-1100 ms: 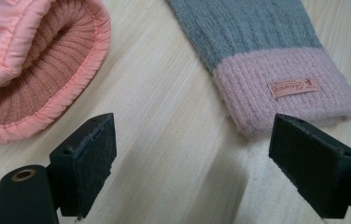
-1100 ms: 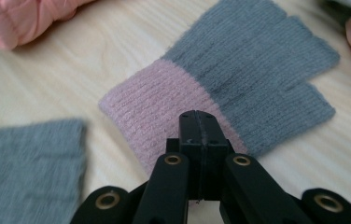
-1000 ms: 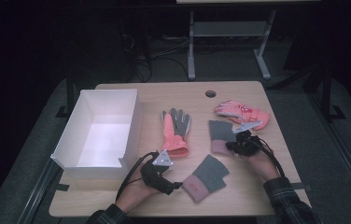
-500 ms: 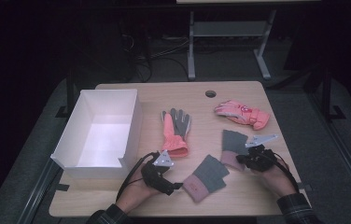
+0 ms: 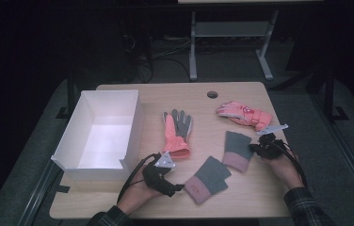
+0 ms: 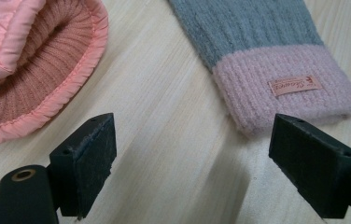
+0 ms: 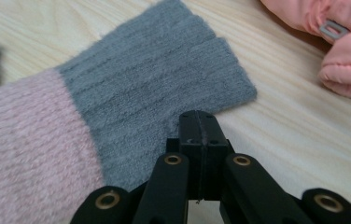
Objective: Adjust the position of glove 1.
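Right gripper view: right gripper [image 7: 198, 122], jaws pressed together on the edge of a grey knit mitten with pink cuff [image 7: 117, 112], which lies flat on the wooden table [image 7: 285, 135]; pink padded glove [image 7: 341, 42] beyond the jaws. Left gripper [image 6: 192, 158]: jaws wide apart over bare tabletop, second grey-and-pink mitten [image 6: 267, 56] just ahead of one jaw, an orange glove's cuff [image 6: 38, 70] ahead of the other.

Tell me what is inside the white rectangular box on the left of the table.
The white rectangular box shows only its bare white floor and inner walls; nothing lies in it. The strip of floor right behind its near wall is hidden by that wall.
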Demonstrator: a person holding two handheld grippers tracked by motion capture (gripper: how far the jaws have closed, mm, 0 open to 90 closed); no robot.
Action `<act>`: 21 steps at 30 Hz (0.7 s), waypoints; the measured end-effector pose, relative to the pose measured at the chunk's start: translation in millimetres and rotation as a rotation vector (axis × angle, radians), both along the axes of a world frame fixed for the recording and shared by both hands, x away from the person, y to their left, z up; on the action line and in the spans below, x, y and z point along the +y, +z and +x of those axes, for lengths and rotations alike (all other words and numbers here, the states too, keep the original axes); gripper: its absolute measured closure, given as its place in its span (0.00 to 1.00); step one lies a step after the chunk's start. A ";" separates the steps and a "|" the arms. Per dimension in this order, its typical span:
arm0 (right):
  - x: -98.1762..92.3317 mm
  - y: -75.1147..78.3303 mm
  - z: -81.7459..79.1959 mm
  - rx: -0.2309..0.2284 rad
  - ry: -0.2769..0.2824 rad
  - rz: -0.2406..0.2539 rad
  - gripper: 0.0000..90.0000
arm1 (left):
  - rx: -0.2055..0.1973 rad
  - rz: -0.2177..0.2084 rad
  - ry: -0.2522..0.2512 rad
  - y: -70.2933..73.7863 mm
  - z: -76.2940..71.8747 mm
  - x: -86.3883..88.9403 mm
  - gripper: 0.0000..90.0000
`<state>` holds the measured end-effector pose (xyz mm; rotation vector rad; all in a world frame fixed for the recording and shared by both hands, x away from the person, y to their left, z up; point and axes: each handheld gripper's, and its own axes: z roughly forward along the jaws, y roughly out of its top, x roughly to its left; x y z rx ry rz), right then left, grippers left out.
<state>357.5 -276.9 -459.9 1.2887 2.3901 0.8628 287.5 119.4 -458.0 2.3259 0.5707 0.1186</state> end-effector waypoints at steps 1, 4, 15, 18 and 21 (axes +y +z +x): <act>-1.2 0.7 -1.9 0.001 -0.001 -0.010 1.00 | 0.000 0.001 0.000 0.1 0.0 0.2 0.16; -4.4 1.4 -10.0 0.003 -0.007 -0.029 1.00 | 0.001 0.002 0.000 0.0 0.4 0.6 0.16; -13.0 4.3 -48.1 0.022 -0.029 -0.069 1.00 | 0.003 -0.001 0.004 0.1 -0.1 0.3 0.16; -15.5 6.6 -49.7 0.023 -0.032 -0.040 0.96 | 0.000 0.000 0.002 0.5 -0.6 -0.1 0.16; -18.6 14.5 -47.5 -0.009 -0.047 0.059 0.91 | -0.001 0.011 -0.006 -0.1 0.6 -0.2 0.16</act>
